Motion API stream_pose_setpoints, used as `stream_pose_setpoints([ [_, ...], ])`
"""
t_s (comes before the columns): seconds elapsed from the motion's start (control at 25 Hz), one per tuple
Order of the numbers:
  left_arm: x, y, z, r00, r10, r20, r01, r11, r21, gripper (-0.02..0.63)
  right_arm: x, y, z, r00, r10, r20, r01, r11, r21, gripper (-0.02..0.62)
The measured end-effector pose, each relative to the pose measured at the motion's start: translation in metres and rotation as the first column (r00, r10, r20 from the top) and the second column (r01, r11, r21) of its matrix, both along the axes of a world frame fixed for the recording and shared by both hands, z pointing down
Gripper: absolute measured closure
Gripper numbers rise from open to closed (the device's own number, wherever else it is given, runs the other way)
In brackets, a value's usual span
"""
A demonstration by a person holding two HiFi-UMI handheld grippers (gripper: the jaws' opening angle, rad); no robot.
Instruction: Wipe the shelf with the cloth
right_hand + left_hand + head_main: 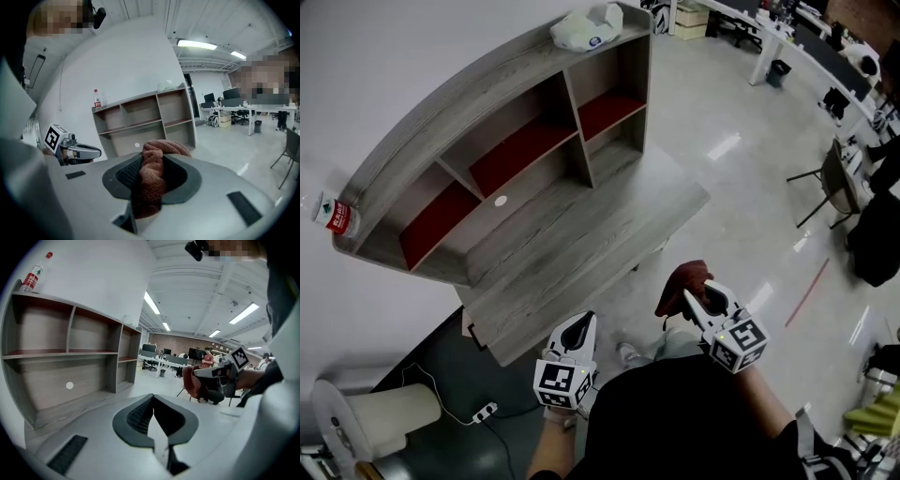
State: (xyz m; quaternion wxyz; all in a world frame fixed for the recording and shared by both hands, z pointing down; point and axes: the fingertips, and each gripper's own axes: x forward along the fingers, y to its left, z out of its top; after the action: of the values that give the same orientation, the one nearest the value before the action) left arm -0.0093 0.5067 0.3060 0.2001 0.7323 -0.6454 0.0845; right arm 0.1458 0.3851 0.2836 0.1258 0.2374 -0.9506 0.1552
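Note:
A grey wooden shelf unit [511, 141] with red inner boards stands on a desk against the white wall; it also shows in the left gripper view as the shelf unit [70, 357] and in the right gripper view as the shelf unit [145, 119]. My right gripper [692, 298] is shut on a brown-red cloth [682, 285], held in the air off the desk's near right corner; the cloth [152, 180] bunches between the jaws. My left gripper [575, 335] is shut and empty, just off the desk's near edge.
A plastic bottle [333, 216] stands on the shelf's top left end, and a white bag [586, 28] lies on its top right end. A small white disc [501, 201] lies on the desk [581, 234]. Office chairs [834, 183] and desks stand far right.

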Motion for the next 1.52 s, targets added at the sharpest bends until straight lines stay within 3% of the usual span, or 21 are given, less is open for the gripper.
stream_pose_setpoints([
  [0.2,-0.008,-0.014,0.017,1.0,0.011,-0.01,-0.011,0.999,-0.045,0.6,-0.004,-0.019,0.02,1.0,0.016,-0.012,-0.017,0.999,-0.041,0.515],
  [0.4,-0.008,-0.069,0.023,1.0,0.003,-0.001,-0.003,0.998,-0.067,0.6,-0.012,-0.08,0.033,1.0,0.016,0.004,-0.015,0.997,-0.069,0.515],
  [0.88,-0.028,-0.245,0.007,0.983,-0.172,0.062,0.179,0.975,-0.129,0.6,-0.05,-0.256,0.042,0.982,-0.185,0.027,0.187,0.974,-0.13,0.515],
  [1.12,-0.037,-0.299,0.025,0.969,-0.232,0.09,0.244,0.953,-0.177,0.6,-0.075,-0.313,0.054,0.959,-0.285,0.007,0.284,0.954,-0.096,0.515],
  [1.52,-0.057,-0.33,0.055,0.98,-0.186,0.065,0.197,0.943,-0.267,0.6,-0.139,-0.351,0.095,0.953,-0.302,-0.022,0.3,0.952,-0.062,0.515],
])
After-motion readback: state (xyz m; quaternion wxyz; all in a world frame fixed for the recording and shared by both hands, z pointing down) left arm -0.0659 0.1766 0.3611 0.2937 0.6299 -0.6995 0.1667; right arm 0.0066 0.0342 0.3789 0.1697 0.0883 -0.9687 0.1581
